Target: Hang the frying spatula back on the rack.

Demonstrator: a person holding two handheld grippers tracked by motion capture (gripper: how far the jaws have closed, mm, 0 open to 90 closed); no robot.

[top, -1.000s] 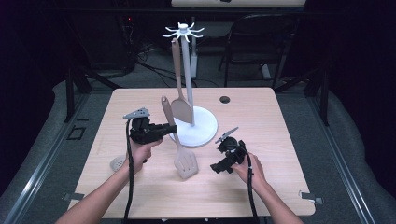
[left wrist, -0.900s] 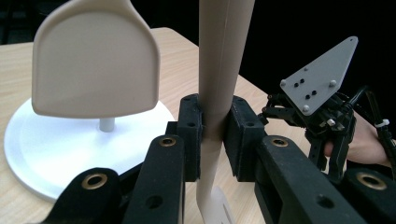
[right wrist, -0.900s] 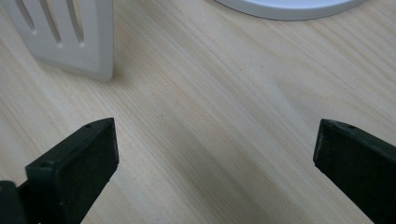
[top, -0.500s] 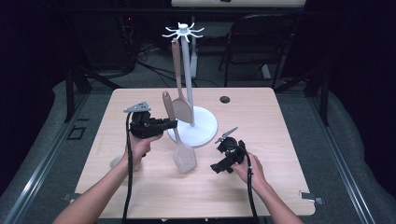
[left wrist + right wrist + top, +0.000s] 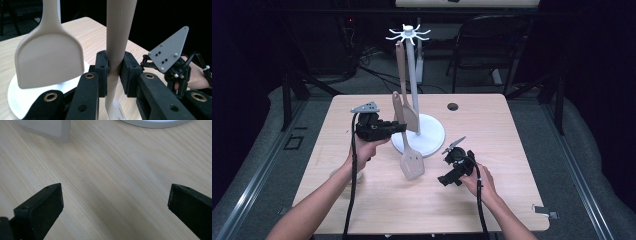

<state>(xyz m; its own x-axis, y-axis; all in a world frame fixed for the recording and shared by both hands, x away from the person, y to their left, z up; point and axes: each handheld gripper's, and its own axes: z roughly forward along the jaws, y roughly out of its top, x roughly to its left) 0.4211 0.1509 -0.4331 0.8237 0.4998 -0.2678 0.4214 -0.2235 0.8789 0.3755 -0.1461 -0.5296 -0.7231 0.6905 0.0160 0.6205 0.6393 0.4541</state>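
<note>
The left claw (image 5: 113, 72), clamped on the beige slotted plastic spatula's (image 5: 411, 162) handle, should lift it upright toward the white hook-topped rack (image 5: 408, 34), while the right claw (image 5: 113, 207) gapes empty.

Two spatulas (image 5: 411, 162) (image 5: 402, 75), one white rack (image 5: 416, 90), two grippers (image 5: 399, 126) (image 5: 447, 180), one table (image 5: 512, 150).

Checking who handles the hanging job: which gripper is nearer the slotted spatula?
Left. The left gripper is clamped on the slotted spatula handle; the right gripper rests open on the table, beside its blade.
</note>
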